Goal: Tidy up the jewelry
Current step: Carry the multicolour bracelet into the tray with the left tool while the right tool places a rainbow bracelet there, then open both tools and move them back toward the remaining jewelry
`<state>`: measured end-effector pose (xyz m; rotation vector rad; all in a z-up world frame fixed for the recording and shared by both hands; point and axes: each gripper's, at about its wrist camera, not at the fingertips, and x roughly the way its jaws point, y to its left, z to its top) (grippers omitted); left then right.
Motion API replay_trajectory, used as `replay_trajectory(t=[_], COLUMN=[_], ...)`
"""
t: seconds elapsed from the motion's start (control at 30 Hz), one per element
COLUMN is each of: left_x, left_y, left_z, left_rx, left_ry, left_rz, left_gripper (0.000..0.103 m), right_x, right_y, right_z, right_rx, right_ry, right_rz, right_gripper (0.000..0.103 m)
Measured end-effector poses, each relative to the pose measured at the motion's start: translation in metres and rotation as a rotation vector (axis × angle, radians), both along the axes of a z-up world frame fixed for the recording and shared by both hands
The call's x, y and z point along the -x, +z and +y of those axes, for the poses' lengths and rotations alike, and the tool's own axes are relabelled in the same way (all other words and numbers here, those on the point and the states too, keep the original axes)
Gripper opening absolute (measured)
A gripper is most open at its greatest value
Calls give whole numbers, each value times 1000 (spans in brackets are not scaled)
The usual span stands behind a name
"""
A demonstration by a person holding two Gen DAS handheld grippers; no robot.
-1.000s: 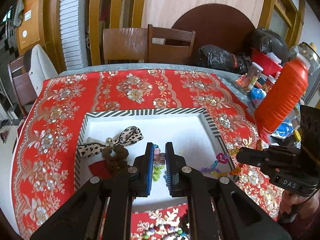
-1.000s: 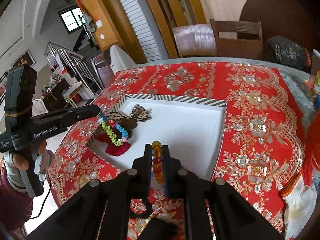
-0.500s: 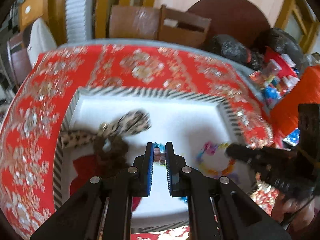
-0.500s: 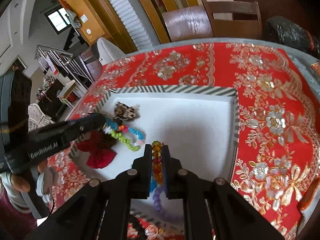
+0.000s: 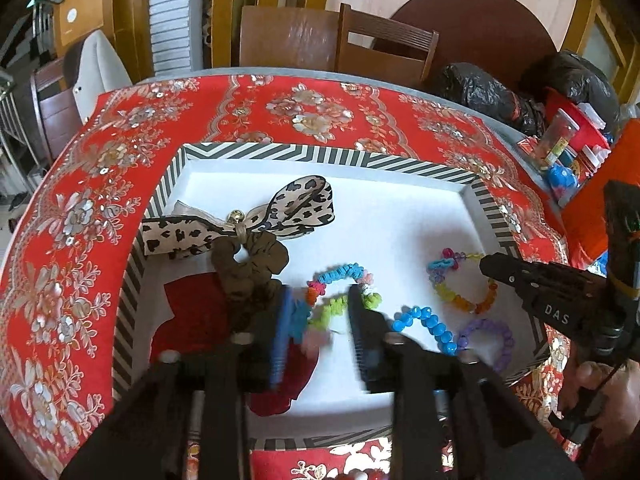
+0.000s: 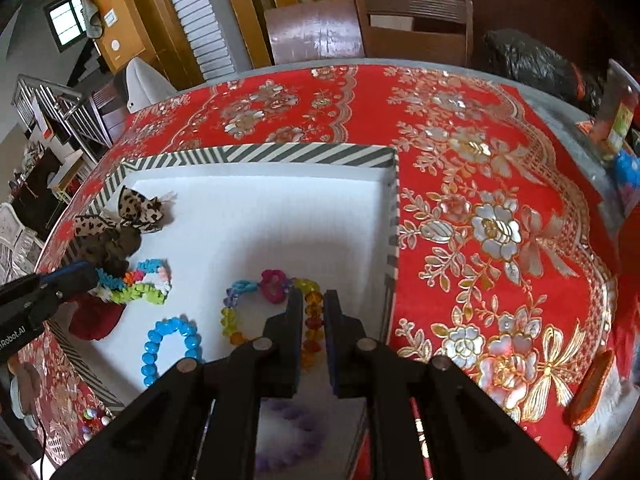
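Jaws of left gripper (image 5: 318,322) stand apart, just opened further; the multicolour ruffled bracelet (image 5: 344,280) lies on the tray floor between and ahead of them, no pad pressing it. Jaws of right gripper (image 6: 313,320) nearly together, just opened slightly; the amber part of the clear-bead bracelet (image 6: 272,292) sits in the narrow gap, and whether the pads still press it cannot be told.

Counter under red floral cloth (image 6: 480,200). On it, striped-rim white tray (image 5: 304,156) holding everything below.

Left view only: red fabric piece (image 5: 192,312) in full, brown scrunchie (image 5: 248,260) with its centre hole, purple bead bracelet (image 5: 490,338) clearly. The right view shows the purple one only as a blur beneath its gripper.

Leopard-print bow (image 5: 248,220): long axis runs left-right across the tray's left part. Ruffled bracelet: elongated loop, long axis roughly left-right in the left view. Blue bead bracelet (image 6: 168,344): a narrow loop, long axis near-far in the right view.
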<state>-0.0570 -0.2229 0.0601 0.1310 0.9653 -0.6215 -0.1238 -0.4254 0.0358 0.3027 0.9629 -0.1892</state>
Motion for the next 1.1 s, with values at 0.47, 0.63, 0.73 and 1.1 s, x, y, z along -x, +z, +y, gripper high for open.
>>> replay_trajectory(t=[0.47, 0.63, 0.73, 1.1], left_x=[21, 34, 41, 68], left_y=[15, 24, 26, 28], left_z=[2, 3, 7, 31], left_rx=[-32, -59, -61, -53], left_ry=[12, 13, 24, 64], left_rz=[-76, -124, -133, -125], left_gripper=[39, 39, 39, 39], right_x=[28, 42, 52, 91], right_y=[23, 32, 41, 55], right_z=[24, 30, 38, 62], right_rx=[2, -15, 5, 13], right_ry=[3, -21, -22, -46], right_rz=[-42, -50, -64, -87], right_gripper=[48, 50, 53, 59])
